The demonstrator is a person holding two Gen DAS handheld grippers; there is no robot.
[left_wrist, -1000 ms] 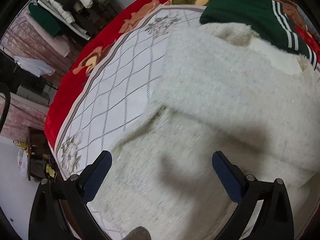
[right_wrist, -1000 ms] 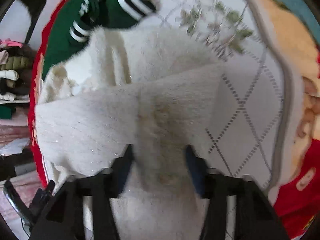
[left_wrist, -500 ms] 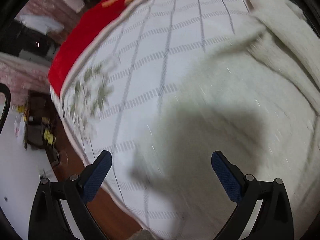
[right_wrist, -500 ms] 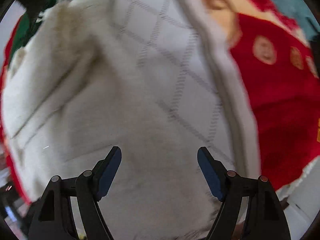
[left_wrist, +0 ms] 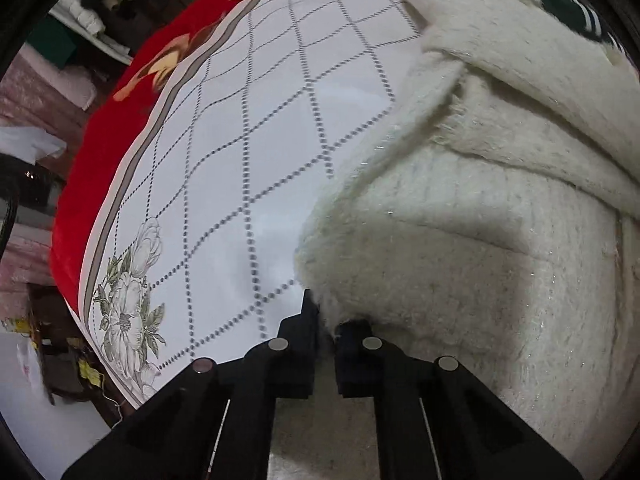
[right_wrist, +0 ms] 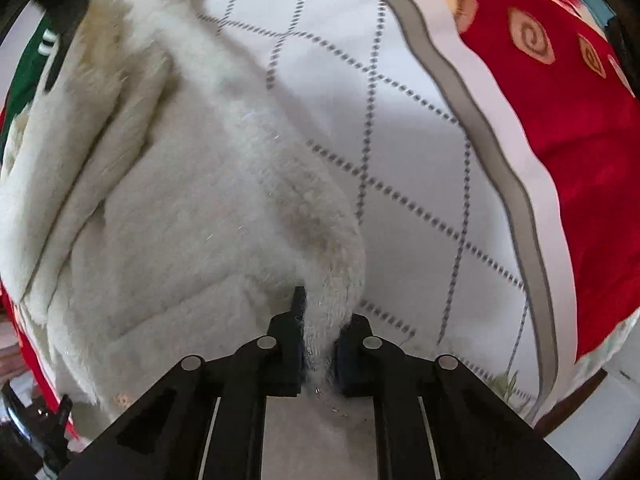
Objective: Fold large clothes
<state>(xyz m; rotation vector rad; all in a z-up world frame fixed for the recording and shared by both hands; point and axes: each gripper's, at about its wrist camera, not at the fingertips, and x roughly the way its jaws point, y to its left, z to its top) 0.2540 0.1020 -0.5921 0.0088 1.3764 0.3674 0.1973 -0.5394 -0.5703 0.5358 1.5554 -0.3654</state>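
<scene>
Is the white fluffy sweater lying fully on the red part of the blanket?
No, the white fluffy sweater lies on the blanket's white checked panel.

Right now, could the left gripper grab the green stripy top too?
Probably not. The left gripper has just closed its fingers on the fluffy white sweater, and the green striped top lies beyond the sweater's folded bulk.

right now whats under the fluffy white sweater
The white sweater lies on a white bedspread with a dotted diamond grid and a red border. The cover directly beneath it is hidden. A green striped garment shows past its far edge.
</scene>
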